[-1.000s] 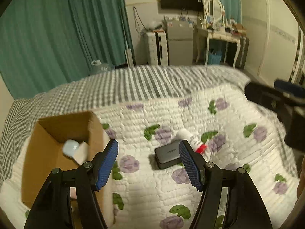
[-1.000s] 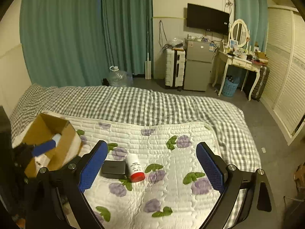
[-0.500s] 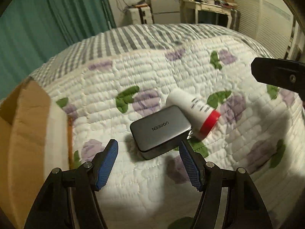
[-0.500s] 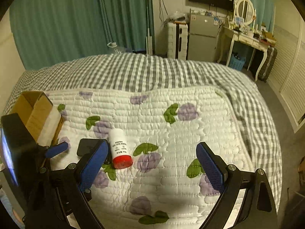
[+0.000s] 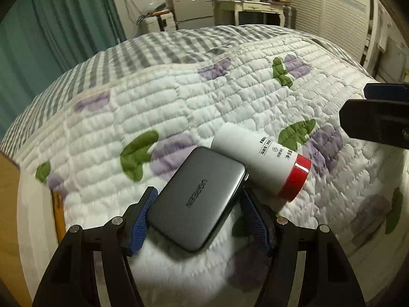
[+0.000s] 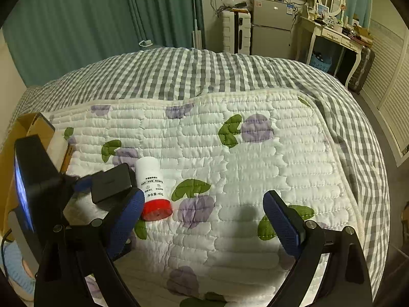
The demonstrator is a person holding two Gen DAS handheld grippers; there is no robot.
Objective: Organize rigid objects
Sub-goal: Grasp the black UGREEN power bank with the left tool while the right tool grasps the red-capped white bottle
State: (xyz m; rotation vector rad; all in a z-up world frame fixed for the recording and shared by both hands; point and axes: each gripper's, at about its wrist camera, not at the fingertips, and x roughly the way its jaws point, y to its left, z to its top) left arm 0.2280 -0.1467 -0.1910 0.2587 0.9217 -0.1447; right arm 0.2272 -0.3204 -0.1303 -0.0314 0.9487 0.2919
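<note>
A grey UGREEN charger block (image 5: 198, 198) lies on the flowered quilt, its near end between the blue pads of my left gripper (image 5: 198, 217), which stands open around it. A white bottle with a red cap (image 5: 265, 162) lies on its side against the block's right edge. In the right wrist view the block (image 6: 111, 183) and the bottle (image 6: 153, 188) lie at the lower left. My right gripper (image 6: 204, 223) is wide open and empty, above the quilt to the right of the bottle.
A cardboard box (image 6: 15, 148) stands at the quilt's left edge and shows as a brown edge in the left wrist view (image 5: 10, 204). The checked bedspread (image 6: 204, 71) covers the far side of the bed. Furniture stands beyond it.
My left gripper has moved forward and down until its pads flank the charger block. My right gripper has come lower and closer to the quilt. The block and bottle have not moved.
</note>
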